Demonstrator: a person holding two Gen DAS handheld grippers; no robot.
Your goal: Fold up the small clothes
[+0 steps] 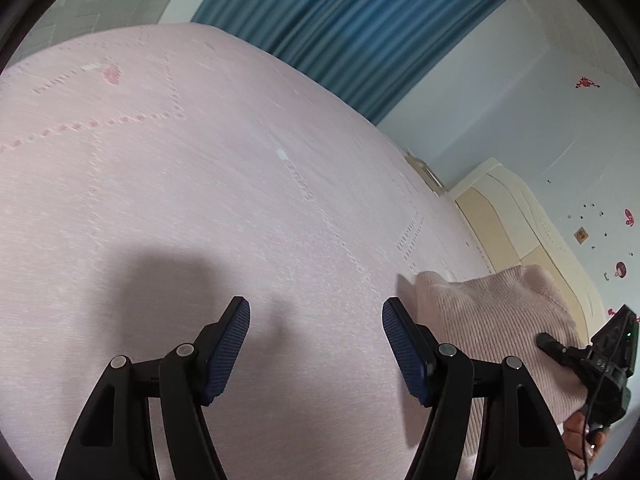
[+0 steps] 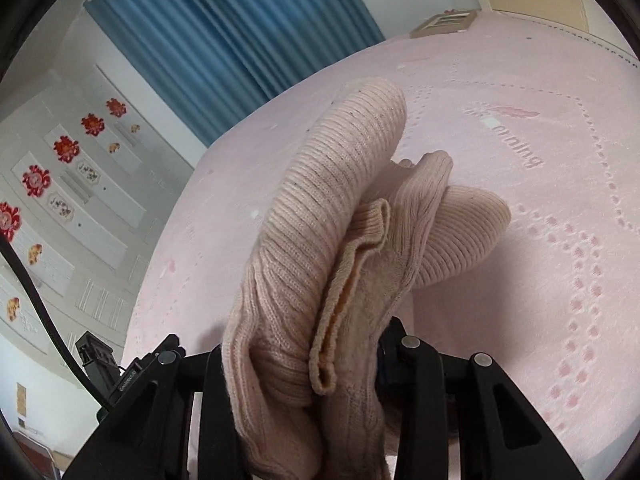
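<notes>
A pale pink ribbed knit garment (image 2: 340,240) is bunched up and lifted off the pink bedspread (image 2: 520,140). My right gripper (image 2: 304,360) is shut on its thick folds, which spill up and forward and hide the pads. In the left wrist view the same garment (image 1: 492,320) hangs at the right, with the right gripper (image 1: 554,346) and a person's hand (image 1: 580,432) behind it. My left gripper (image 1: 316,320) stands open above the bare bedspread (image 1: 200,160). Nothing is between its blue pads (image 1: 228,352), and its right finger is just beside the garment's edge.
The bed fills most of both views. A blue curtain (image 1: 360,28) hangs behind it. A cream headboard (image 1: 520,220) stands at the right. White wardrobe doors with red flower stickers (image 2: 66,148) line the left. A black cable (image 2: 36,292) runs past the wardrobe.
</notes>
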